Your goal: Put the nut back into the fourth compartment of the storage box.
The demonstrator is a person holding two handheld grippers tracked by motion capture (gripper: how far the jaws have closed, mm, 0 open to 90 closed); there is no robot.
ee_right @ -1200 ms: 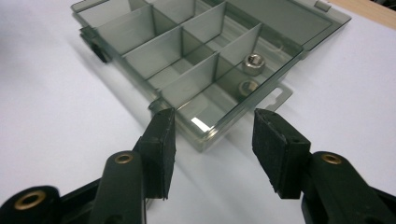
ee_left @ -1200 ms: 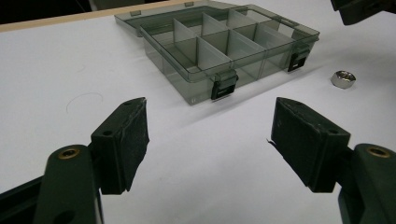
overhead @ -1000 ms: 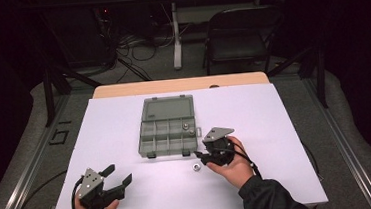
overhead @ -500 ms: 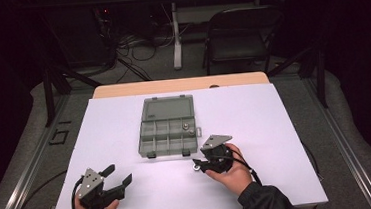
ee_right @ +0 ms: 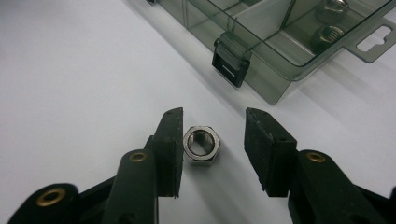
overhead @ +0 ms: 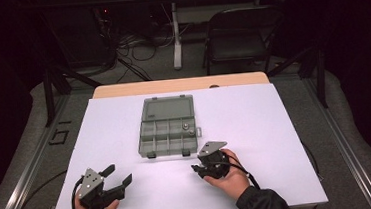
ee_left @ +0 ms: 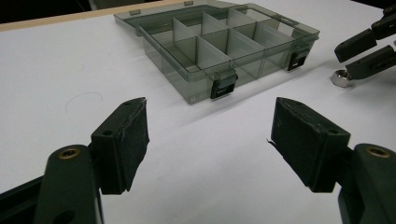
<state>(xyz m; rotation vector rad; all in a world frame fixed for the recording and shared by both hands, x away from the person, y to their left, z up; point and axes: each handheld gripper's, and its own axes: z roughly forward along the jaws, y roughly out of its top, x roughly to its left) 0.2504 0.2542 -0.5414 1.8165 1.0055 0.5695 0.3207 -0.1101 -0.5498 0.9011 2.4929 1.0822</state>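
The open compartment box [overhead: 167, 131] lies mid-sheet on the white table cover [overhead: 255, 129], its lid laid back flat. One compartment by its right edge holds two metal nuts [ee_right: 329, 33] (a second fastener sits just behind). Just in front of the box's right latch [ee_right: 229, 63], a loose hex nut [ee_right: 201, 144] lies between the released jaws of the right gripper [ee_right: 212, 140], touching the left pad. The left gripper [ee_left: 210, 140], jaws wide apart, sits well in front-left of the box.

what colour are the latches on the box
Black, on a smoky grey see-through box; the latches show best in the left gripper view.
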